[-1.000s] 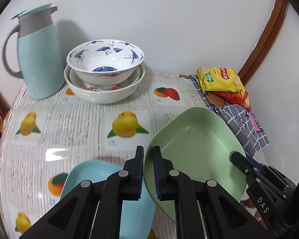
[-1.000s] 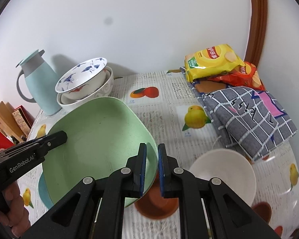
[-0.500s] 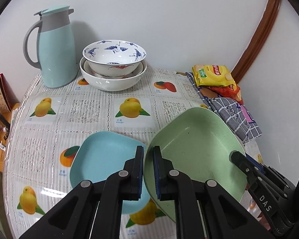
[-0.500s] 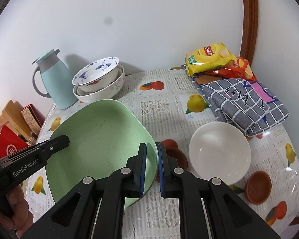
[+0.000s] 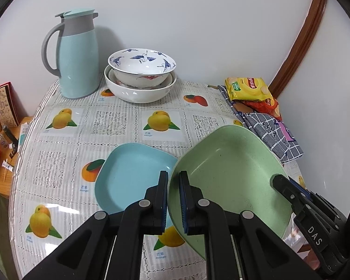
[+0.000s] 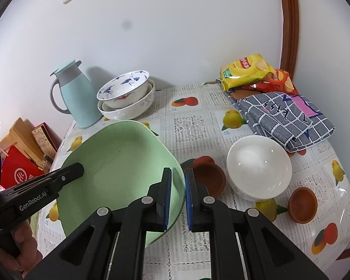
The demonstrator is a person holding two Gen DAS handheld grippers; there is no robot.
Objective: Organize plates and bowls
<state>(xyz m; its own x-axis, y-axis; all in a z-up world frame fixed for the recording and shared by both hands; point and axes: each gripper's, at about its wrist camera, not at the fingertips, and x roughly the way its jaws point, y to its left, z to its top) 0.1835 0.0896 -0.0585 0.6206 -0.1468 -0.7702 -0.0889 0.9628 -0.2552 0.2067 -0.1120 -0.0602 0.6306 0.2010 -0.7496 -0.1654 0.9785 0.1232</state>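
A large green plate (image 5: 231, 177) is held in the air above the table by both grippers. My left gripper (image 5: 173, 182) is shut on its left rim. My right gripper (image 6: 177, 179) is shut on its right rim (image 6: 175, 186). A light blue plate (image 5: 133, 175) lies on the table below and left of the green one. A blue-patterned bowl (image 5: 142, 66) sits nested in a larger white bowl (image 5: 140, 91) at the back. A white bowl (image 6: 259, 165) and two small brown dishes (image 6: 210, 177) (image 6: 302, 204) lie on the table's right side.
A light blue thermos jug (image 5: 78, 56) stands at the back left by the wall. Snack bags (image 6: 247, 73) and a folded grey checked cloth (image 6: 284, 119) lie at the back right. Boxes (image 6: 18, 163) sit off the table's left edge.
Both grippers have lifted and pulled back with the green plate, so more of the table shows. The blue plate beneath has come fully into view.
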